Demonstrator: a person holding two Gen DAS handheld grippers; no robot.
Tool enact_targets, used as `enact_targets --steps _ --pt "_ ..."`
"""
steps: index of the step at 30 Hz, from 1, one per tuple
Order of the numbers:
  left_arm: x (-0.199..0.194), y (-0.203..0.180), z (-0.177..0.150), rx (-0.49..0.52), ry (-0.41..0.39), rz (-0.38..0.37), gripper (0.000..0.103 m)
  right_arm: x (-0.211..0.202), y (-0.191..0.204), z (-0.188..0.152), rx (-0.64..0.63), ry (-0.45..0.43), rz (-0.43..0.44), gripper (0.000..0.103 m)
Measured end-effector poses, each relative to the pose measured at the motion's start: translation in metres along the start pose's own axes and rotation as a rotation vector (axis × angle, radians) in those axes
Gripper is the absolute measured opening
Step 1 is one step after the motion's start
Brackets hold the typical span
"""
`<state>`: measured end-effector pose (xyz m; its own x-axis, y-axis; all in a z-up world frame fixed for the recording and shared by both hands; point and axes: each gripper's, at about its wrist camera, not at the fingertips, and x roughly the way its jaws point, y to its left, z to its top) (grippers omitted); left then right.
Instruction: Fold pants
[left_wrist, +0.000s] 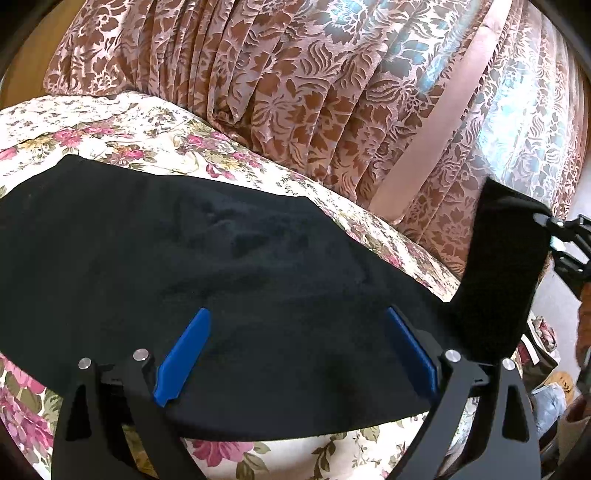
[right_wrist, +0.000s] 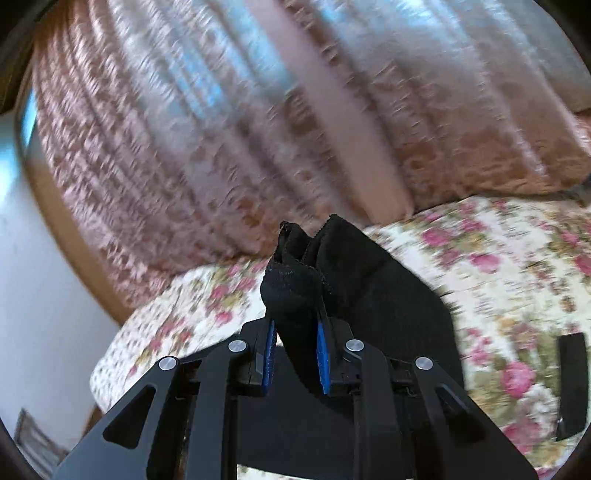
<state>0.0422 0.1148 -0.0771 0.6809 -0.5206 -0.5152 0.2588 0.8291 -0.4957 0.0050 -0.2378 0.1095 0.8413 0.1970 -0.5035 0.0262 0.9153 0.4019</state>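
Black pants lie spread across a flowered bedspread. My left gripper hovers open just above the cloth, blue pads wide apart with nothing between them. At the right edge of the left wrist view one end of the pants is lifted up, and the right gripper holds it by the top. In the right wrist view my right gripper is shut on a bunched end of the pants, which stands up between the blue pads. The picture there is blurred.
A brown and pink flowered curtain hangs close behind the bed. The bed's edge falls off at the right, with bags and clutter on the floor. A white wall stands left in the right wrist view. A black strip lies on the bedspread.
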Motion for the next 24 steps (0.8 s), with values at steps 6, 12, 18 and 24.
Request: enact_targets --steps 6,12,18,24 --pt "-0.006 0.008 0.002 -0.035 -0.010 0.000 0.094 0.058 0.028 -0.044 -0.064 0.141 0.021 0.018" --pt "-0.008 0.009 0.002 -0.049 -0.018 -0.009 0.094 0.095 0.039 -0.097 -0.127 0.275 0.027 0.018" --pt "-0.003 -0.002 0.004 -0.041 0.004 -0.048 0.094 0.102 0.040 -0.126 -0.204 0.316 0.059 0.022" --pt "0.010 -0.025 0.014 -0.044 0.052 -0.154 0.094 0.053 0.013 -0.109 -0.112 0.245 0.192 0.031"
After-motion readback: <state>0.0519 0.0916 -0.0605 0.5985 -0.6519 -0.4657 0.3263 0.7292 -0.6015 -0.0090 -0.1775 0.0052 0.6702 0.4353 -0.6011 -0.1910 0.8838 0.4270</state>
